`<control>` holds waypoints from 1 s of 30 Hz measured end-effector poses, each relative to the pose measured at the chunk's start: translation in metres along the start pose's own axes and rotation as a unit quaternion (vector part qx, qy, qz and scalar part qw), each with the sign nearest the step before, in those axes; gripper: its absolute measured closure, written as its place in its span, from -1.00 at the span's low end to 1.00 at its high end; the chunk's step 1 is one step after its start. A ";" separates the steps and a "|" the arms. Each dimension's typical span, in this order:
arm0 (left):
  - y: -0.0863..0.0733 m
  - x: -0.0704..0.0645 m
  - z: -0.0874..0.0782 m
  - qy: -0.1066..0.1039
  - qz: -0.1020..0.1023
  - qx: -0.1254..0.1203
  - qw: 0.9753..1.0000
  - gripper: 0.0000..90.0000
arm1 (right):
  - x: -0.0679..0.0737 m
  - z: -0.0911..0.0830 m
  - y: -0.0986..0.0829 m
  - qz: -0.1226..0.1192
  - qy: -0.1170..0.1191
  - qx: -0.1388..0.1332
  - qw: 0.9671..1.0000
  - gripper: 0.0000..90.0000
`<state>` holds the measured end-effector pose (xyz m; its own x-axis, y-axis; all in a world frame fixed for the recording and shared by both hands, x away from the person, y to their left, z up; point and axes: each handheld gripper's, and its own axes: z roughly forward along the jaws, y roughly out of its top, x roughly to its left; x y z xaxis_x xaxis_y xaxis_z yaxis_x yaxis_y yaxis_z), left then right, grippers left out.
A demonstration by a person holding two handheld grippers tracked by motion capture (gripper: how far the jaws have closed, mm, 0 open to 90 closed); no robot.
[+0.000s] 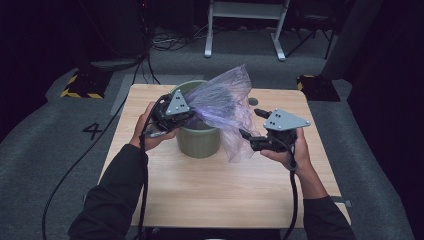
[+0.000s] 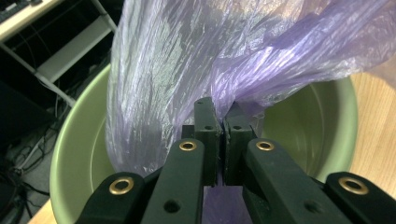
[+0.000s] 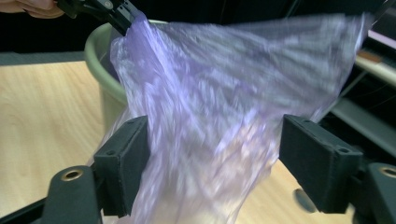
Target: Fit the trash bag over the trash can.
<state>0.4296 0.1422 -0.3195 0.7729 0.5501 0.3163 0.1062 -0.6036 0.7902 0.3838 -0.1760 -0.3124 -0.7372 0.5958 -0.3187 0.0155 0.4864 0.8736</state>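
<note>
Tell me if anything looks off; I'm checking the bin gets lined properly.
The purple bag isn't lining the green bin: it billows above and hangs outside the right rim. The left tongs pinch one bunched edge; the right tongs stand open around it.

I see my left gripper (image 1: 186, 116) at the green bin's (image 1: 200, 141) rim w/ purple bag (image 1: 226, 107) bunched there; right gripper (image 1: 251, 126) beside bag, mid tabletop (image 1: 215, 190), nearer far edge.
</note>
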 end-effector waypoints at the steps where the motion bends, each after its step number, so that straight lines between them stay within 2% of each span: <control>1: -0.003 0.001 0.000 0.001 -0.003 0.001 1.000 0.93 | -0.001 0.001 -0.004 0.012 0.011 0.001 1.000 -0.45; 3: -0.007 0.003 0.000 -0.003 -0.013 0.000 1.000 0.92 | 0.000 0.006 -0.011 0.024 0.035 0.005 0.999 -0.49; 6: -0.011 0.004 -0.002 -0.002 -0.019 -0.005 1.000 0.89 | 0.006 0.016 -0.017 0.020 0.053 0.017 0.998 -0.45; 7: -0.013 0.004 -0.002 -0.002 -0.022 -0.007 1.000 0.87 | 0.008 0.021 -0.019 0.016 0.055 0.019 0.998 -0.30; 8: -0.014 0.005 -0.003 0.000 -0.025 -0.008 1.000 0.84 | 0.010 0.024 -0.021 0.011 0.058 0.021 0.998 0.01; 11: -0.017 0.006 -0.006 0.006 -0.040 -0.013 0.999 0.59 | 0.015 0.030 -0.023 -0.004 0.061 0.020 0.998 0.44; 13: -0.018 0.006 -0.009 0.004 -0.041 -0.020 0.999 0.47 | 0.018 0.029 -0.022 -0.006 0.065 0.005 0.998 0.69; 15: -0.018 0.005 -0.012 0.014 -0.047 -0.023 0.999 0.25 | 0.019 0.027 -0.019 -0.015 0.061 -0.002 0.998 0.85; 17: -0.017 0.004 -0.018 0.004 -0.064 -0.046 0.997 -0.02 | 0.022 0.025 -0.015 -0.021 0.062 -0.013 0.998 0.94; 19: -0.015 0.001 -0.024 -0.008 -0.073 -0.066 0.995 -0.25 | 0.025 0.024 -0.012 -0.031 0.062 -0.012 0.998 0.96; 20: -0.013 -0.001 -0.027 -0.011 -0.071 -0.073 0.995 -0.40 | 0.028 0.024 -0.010 -0.037 0.064 -0.011 0.997 0.97; 22: -0.009 -0.008 -0.032 -0.017 -0.063 -0.086 0.994 -0.54 | 0.030 0.024 -0.008 -0.044 0.067 -0.010 0.997 0.98; 24: -0.003 -0.017 -0.034 -0.030 -0.041 -0.089 0.995 -0.64 | 0.034 0.025 -0.005 -0.052 0.073 -0.009 0.996 0.99; 26: 0.005 -0.029 -0.034 -0.039 -0.013 -0.086 0.995 -0.64 | 0.036 0.026 -0.003 -0.056 0.079 -0.008 0.995 0.99; 28: 0.010 -0.036 -0.032 -0.048 0.000 -0.083 0.995 -0.63 | 0.040 0.028 0.002 -0.062 0.090 -0.006 0.994 0.98; 29: 0.014 -0.042 -0.030 -0.043 0.013 -0.074 0.996 -0.61 | 0.041 0.029 0.003 -0.063 0.093 -0.007 0.994 0.98; 30: 0.016 -0.044 -0.029 -0.035 0.022 -0.069 0.997 -0.48 | 0.044 0.030 0.005 -0.065 0.098 -0.007 0.993 0.97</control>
<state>0.3792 0.1254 -0.3059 0.8176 0.4803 0.3175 -0.0111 -0.5382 0.8428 0.3717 -0.1287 -0.3330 -0.8499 0.3922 -0.3519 -0.0960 0.5415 0.8352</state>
